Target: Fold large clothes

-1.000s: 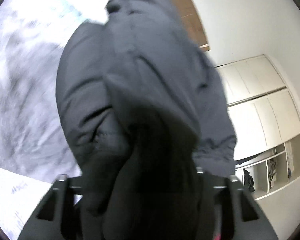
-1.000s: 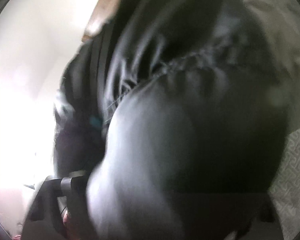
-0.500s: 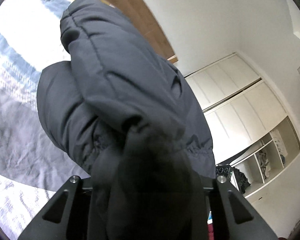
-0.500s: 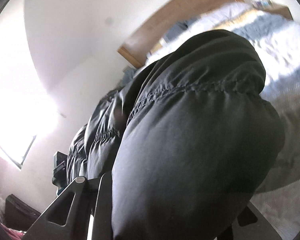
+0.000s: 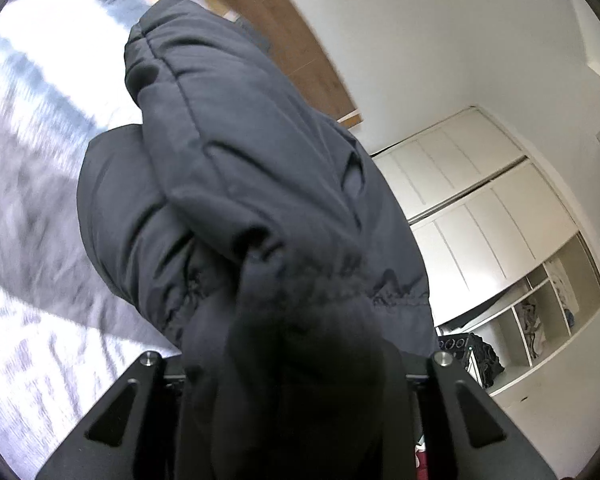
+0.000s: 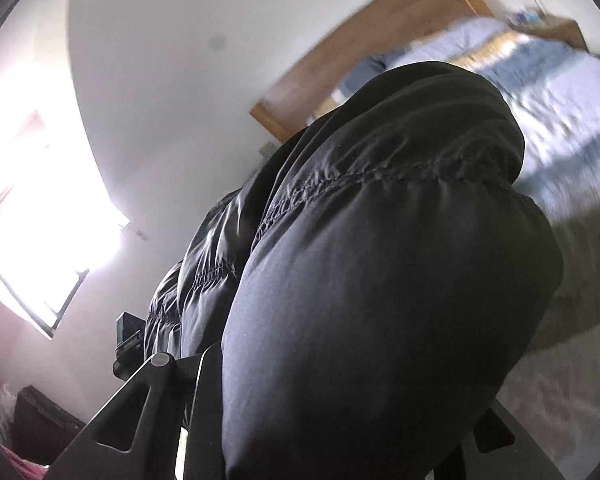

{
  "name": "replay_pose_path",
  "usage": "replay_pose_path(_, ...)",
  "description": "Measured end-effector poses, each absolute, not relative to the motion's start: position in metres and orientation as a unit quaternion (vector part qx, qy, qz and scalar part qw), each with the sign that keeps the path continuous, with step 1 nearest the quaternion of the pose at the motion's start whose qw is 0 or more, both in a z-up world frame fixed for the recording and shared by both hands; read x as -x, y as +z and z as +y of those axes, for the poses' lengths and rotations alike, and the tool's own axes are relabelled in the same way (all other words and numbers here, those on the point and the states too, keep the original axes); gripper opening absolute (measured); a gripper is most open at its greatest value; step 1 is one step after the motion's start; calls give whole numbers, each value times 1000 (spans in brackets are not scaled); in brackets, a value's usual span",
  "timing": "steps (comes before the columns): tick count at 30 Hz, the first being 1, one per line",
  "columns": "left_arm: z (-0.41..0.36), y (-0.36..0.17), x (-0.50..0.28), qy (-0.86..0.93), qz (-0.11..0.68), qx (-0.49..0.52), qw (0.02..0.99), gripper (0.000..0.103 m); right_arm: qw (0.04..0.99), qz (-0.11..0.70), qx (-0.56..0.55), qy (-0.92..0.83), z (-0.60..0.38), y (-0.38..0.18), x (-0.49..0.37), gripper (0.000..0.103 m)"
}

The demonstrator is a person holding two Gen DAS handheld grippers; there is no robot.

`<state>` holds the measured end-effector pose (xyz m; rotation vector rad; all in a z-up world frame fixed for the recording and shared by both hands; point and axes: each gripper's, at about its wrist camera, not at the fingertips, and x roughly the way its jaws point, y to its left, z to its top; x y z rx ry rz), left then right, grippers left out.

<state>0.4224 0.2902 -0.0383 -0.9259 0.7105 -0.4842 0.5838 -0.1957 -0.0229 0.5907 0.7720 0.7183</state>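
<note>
A dark grey puffer jacket [image 5: 240,160] fills the middle of the left wrist view and hangs lifted above the bed. My left gripper [image 5: 296,360] is shut on a bunched fold of it, and the cloth hides both fingertips. In the right wrist view the same jacket [image 6: 380,260] bulges over my right gripper [image 6: 328,392], which is shut on another part of it. There only the left finger [image 6: 160,364] shows clearly. The padded stretch between the two grips sags in quilted folds.
A bed with a grey and blue patterned cover [image 5: 28,160] lies below, seen also as the bed [image 6: 560,112] at upper right. A wooden headboard [image 5: 284,28] meets the white wall. White wardrobe doors [image 5: 480,208] and open shelves [image 5: 540,320] stand right. A bright window [image 6: 32,220] glares left.
Both grippers have risen with the jacket, so the bed has dropped lower and farther in both views. More wall, headboard and wardrobe now show. The jacket stays gripped.
</note>
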Motion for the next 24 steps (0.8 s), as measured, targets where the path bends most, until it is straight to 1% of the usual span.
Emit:
replay_pose_path(4,282,-88,-430,-194,382,427,796,26,815,403,-278,311,-201,-64,-596,25)
replay_pose_path(6,284,-113,-435,-177,394,432,792,26,812,430,-268,290,-203,-88,-602,26)
replay_pose_path(8,293,-125,-434,-166,397,450,783,30,807,443,-279,273,-210,-105,-605,28)
replay_pose_path(9,297,-127,-433,-161,399,454,780,31,805,446,-286,266,-214,-112,-606,30)
replay_pose_path(11,300,-132,-435,-148,411,446,781,40,805,450,-287,258,-215,-115,-604,33)
replay_pose_path(12,301,-133,-437,-143,415,440,783,41,810,452,-274,256,-213,-115,-605,36)
replay_pose_path(13,302,-134,-438,-140,419,436,784,43,812,453,-266,255,-208,-110,-588,39)
replay_pose_path(15,301,-134,-437,-134,421,433,786,45,816,456,-254,249,-205,-108,-590,41)
replay_pose_path(17,299,-126,-440,-124,422,427,790,50,820,454,-247,246,-198,-102,-592,44)
replay_pose_path(18,296,-111,-424,-121,422,427,790,52,822,454,-243,243,-201,-106,-587,46)
replay_pose_path(20,293,-114,-425,-116,421,429,791,59,826,455,-234,237,-202,-106,-587,48)
replay_pose_path(22,296,-121,-419,-108,420,433,790,64,830,453,-228,230,-209,-111,-576,54)
replay_pose_path(24,301,-130,-414,-106,419,440,787,66,835,456,-219,219,-210,-116,-573,59)
